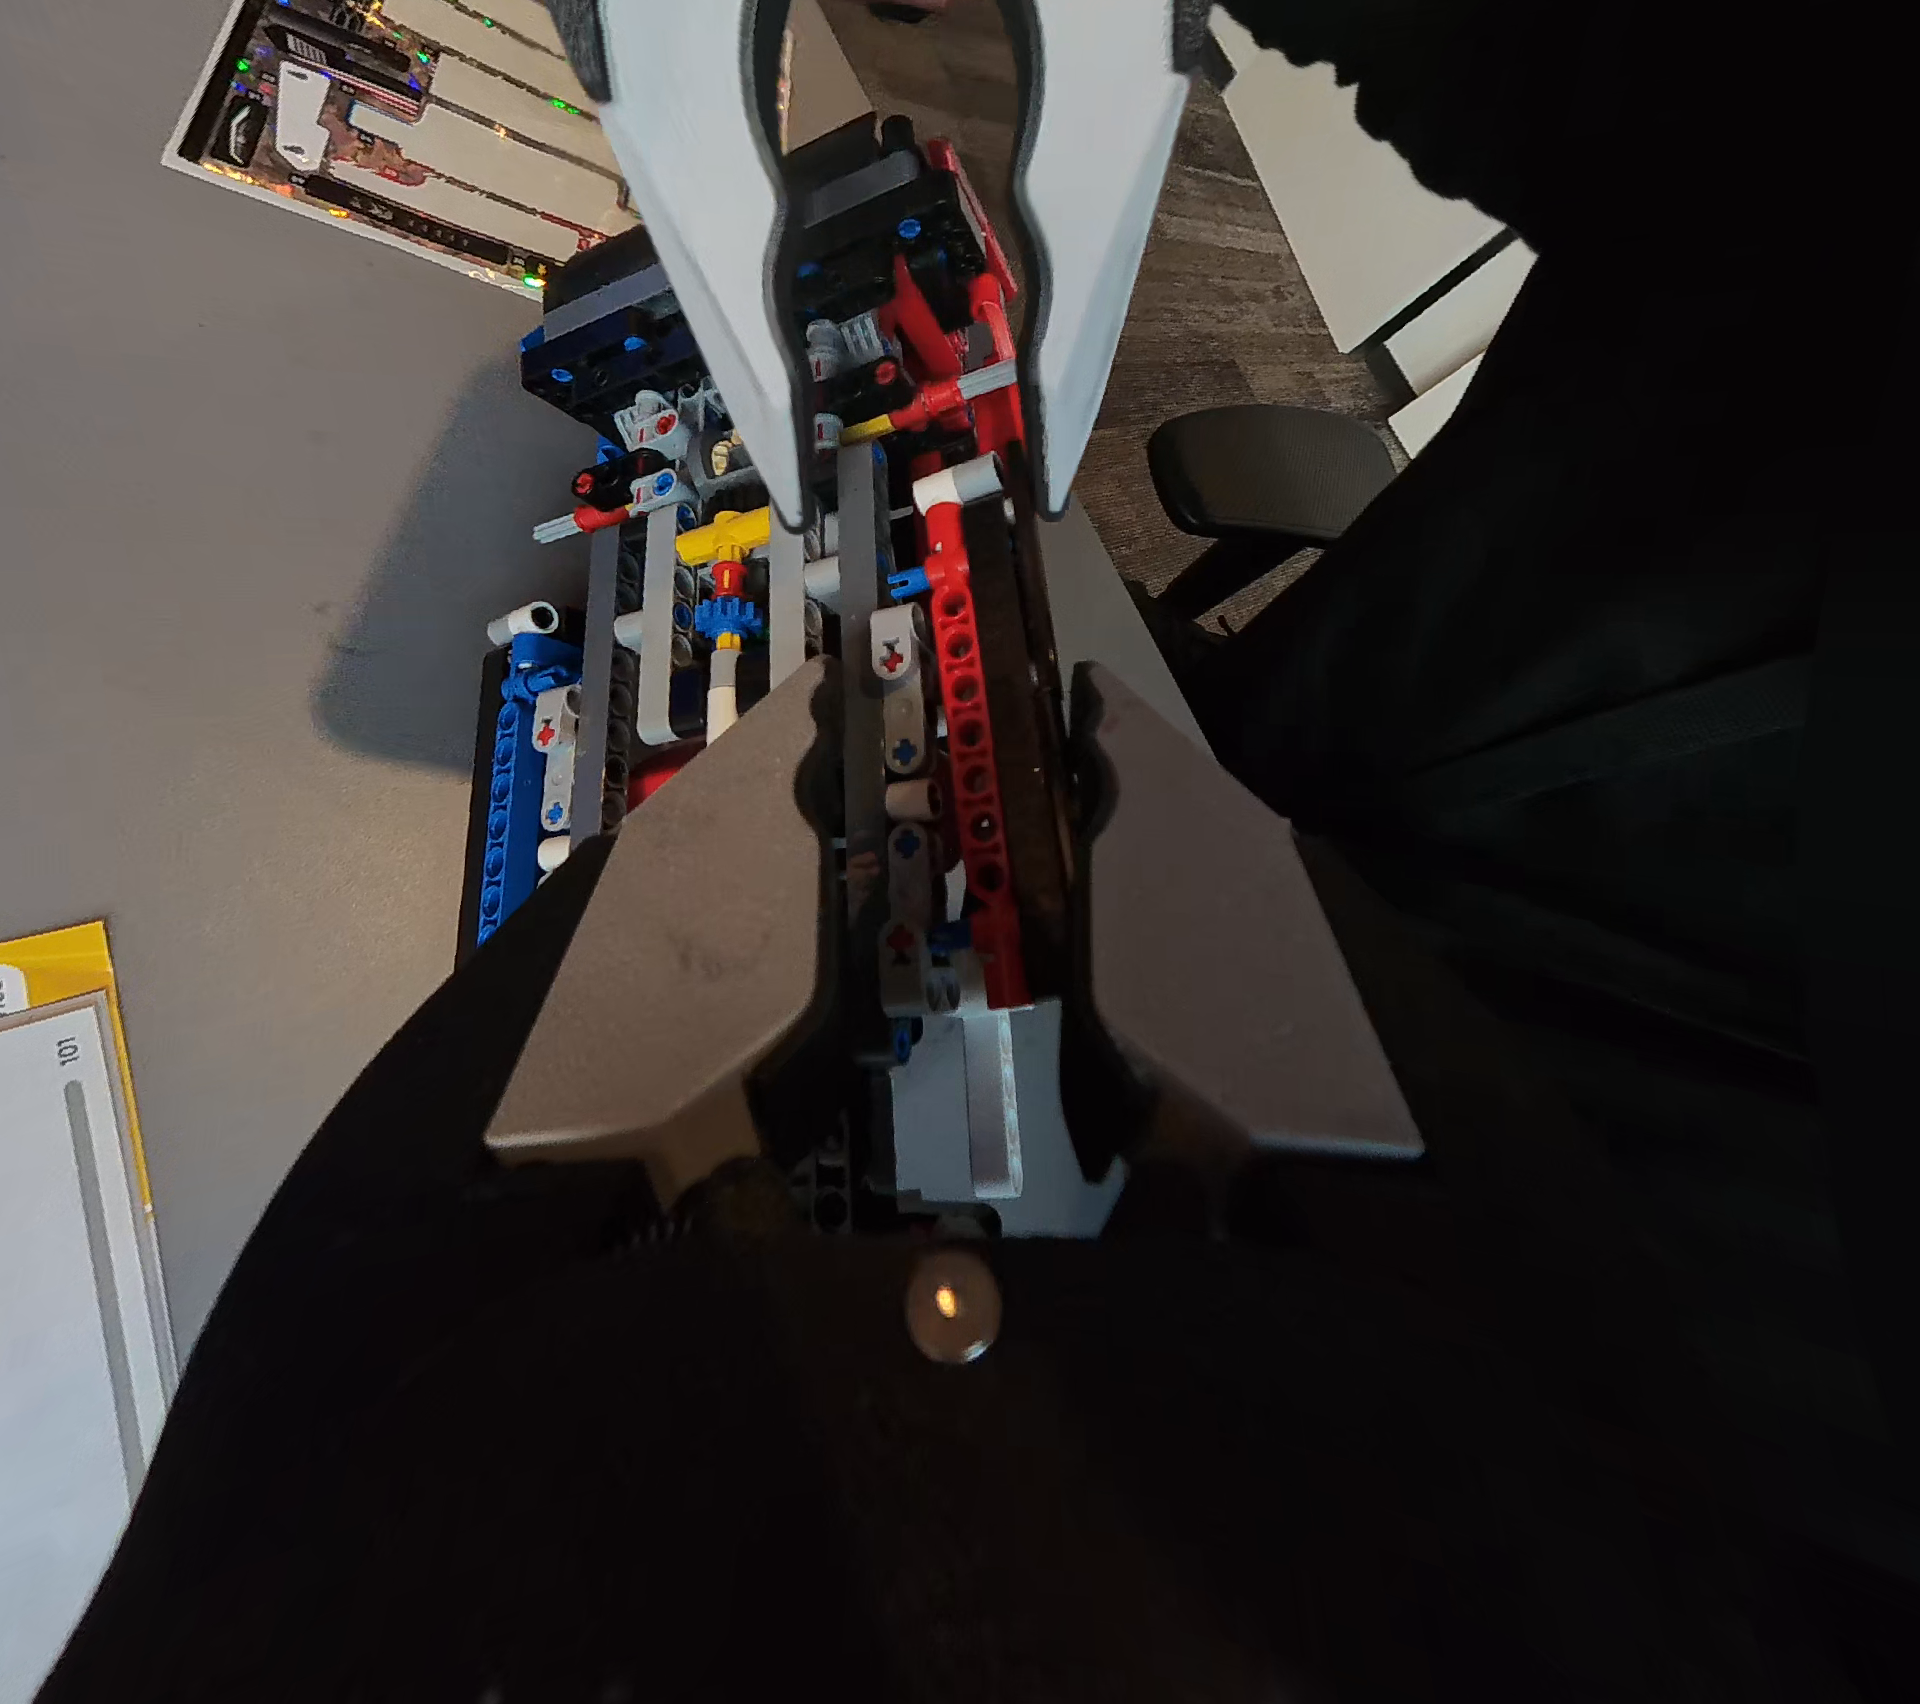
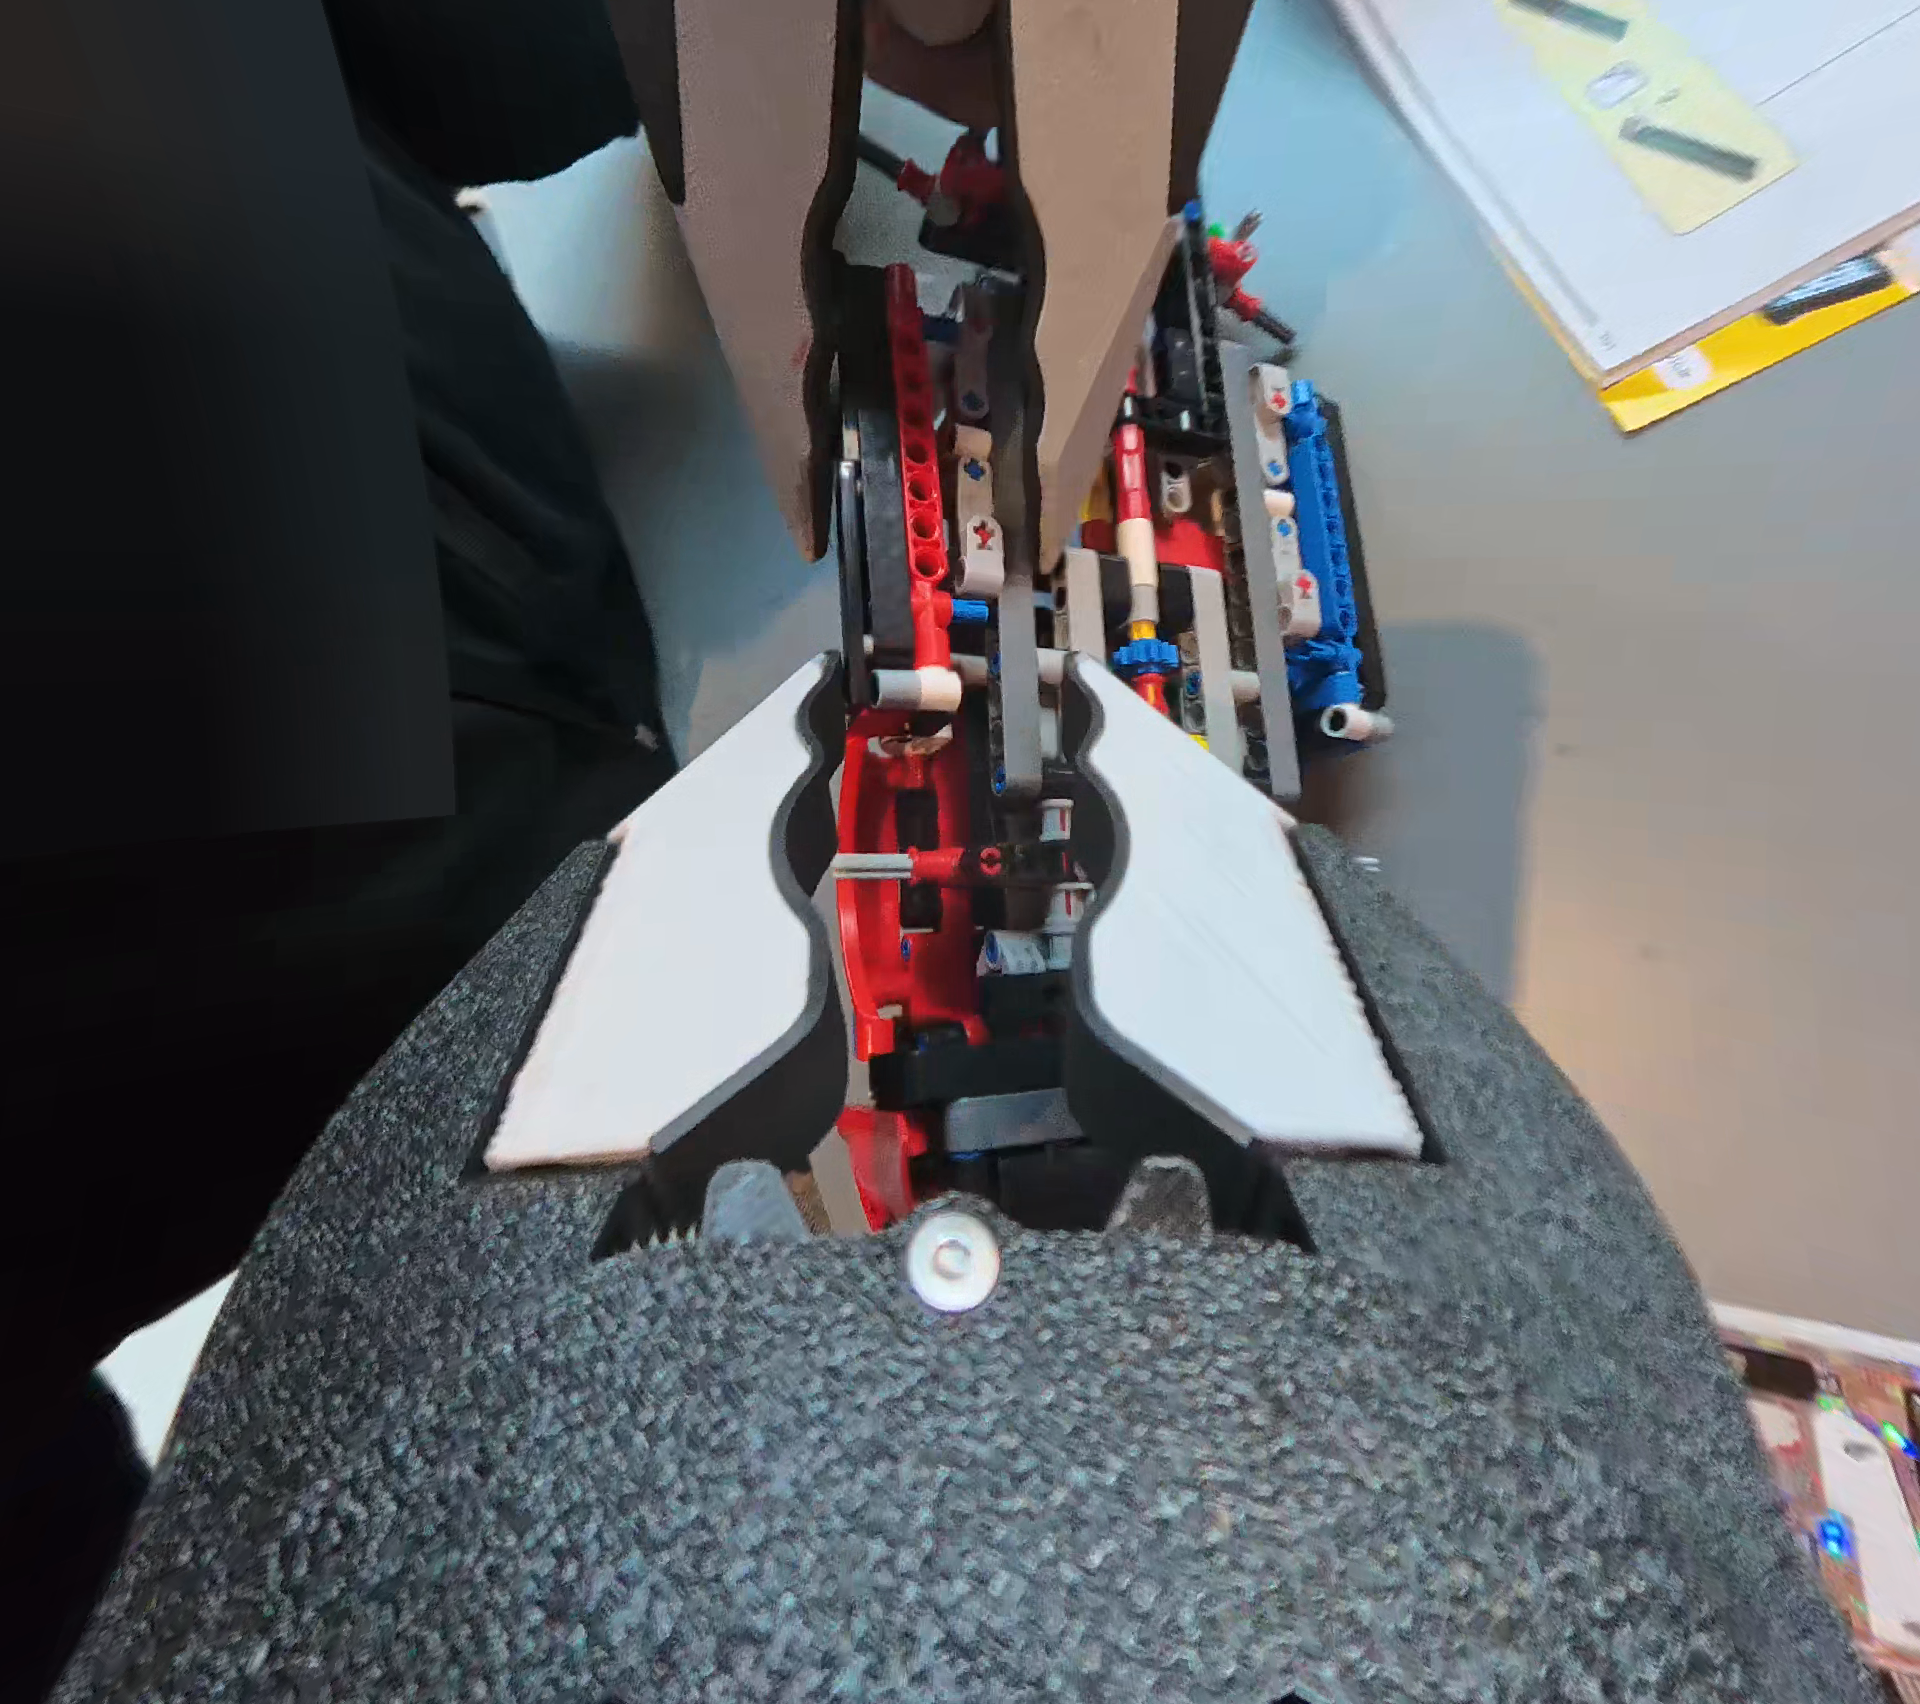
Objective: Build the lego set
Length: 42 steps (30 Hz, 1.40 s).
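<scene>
The lego model lies on the grey table. It is a long frame of red, blue, grey and black beams with a yellow and blue gear axle in the middle. My left gripper, with tan fingers, is shut across the model's red-beam side at one end. My right gripper, with white fingers, is shut across the same red side from the opposite end. The two grippers face each other, tips a short gap apart. The blue beam side rests toward the table.
A sticker sheet lies beyond the model and also shows in the right wrist view. An open instruction booklet with a yellow edge lies beside it. A person in dark clothing sits at the table edge. A black office chair stands behind. My two grippers' fingertips are within a few centimetres of each other.
</scene>
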Motion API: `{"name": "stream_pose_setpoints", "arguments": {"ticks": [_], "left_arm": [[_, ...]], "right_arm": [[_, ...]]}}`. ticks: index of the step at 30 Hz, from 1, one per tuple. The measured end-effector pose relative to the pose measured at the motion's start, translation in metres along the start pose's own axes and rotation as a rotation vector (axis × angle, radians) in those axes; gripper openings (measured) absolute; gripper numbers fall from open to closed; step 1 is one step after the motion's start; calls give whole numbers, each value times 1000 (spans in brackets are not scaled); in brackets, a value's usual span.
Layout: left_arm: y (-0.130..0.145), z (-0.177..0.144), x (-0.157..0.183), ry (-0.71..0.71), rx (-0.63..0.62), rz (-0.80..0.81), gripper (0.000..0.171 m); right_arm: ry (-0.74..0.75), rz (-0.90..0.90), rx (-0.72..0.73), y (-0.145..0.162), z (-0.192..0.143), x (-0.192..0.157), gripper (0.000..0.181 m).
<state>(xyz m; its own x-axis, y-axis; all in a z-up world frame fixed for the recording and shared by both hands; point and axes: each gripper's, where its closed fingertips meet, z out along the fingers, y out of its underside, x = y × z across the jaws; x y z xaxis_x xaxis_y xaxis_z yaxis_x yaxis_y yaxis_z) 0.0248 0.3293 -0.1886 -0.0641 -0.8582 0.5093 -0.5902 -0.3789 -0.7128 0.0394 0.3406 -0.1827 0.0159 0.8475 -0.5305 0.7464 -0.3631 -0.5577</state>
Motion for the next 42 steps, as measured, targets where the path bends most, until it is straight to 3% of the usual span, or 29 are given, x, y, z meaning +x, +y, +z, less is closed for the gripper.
{"name": "stream_pose_setpoints", "arguments": {"ticks": [9,22,28,35,42], "left_arm": [[-1,-1,-2,-3,7,-15,40],[-1,-1,-1,7,5,-18,39],[-1,-2,-3,0,6,-16,37],[-2,-3,-4,-6,17,-22,39],[-1,-6,-4,-40,10,-15,40]], "right_arm": [[-165,40,-89,1,3,-1,33],[-192,10,-99,1,4,-2,34],[-178,-55,-109,-1,4,-7,18],[-210,46,-45,-5,4,-8,24],[-167,11,-45,-5,5,-8,19]]}}
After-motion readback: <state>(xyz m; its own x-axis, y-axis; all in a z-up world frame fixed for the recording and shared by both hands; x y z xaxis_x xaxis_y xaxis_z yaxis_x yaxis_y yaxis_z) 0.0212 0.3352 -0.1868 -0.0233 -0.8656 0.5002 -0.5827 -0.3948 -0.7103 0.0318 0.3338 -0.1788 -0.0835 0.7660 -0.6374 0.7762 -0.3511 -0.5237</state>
